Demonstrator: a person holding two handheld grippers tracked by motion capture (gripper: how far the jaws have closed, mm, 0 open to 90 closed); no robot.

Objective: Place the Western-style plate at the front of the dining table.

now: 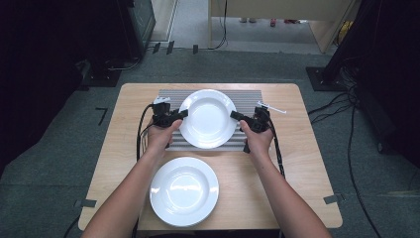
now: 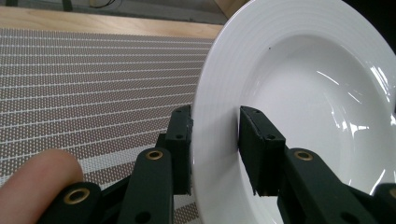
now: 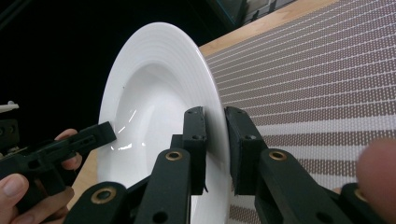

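- Plate (image 1: pixel 208 118) in play: a deep white one with a wide ribbed rim, carried between the two sets of fingers above a striped mat (image 1: pixel 247 99) on the far half of the tabletop (image 1: pixel 307 168). In both gripper views it looks tilted and clear of the mat, though I cannot tell how far.
- Second plate (image 1: pixel 184 191), the same kind, lies flat on the bare wood nearer the person, well apart from the fingers and a little toward the left-hand side.
- Left gripper (image 1: pixel 184 114) has its fingers (image 2: pixel 181 144) clenched on the carried plate's left rim, one pad under the rim and one on the inner slope.
- Right gripper (image 1: pixel 234 115) is clenched the same way on the opposite rim, its fingers (image 3: pixel 195 140) straddling the thin edge.
- Key relation: the two grips sit across the plate from each other, so it spans the gap between the hands like a bridge. The resting plate lies back toward the person from both sets of fingers, so I judge that any stacking move means drawing both hands back together, kept level with each other so the rim does not slip.
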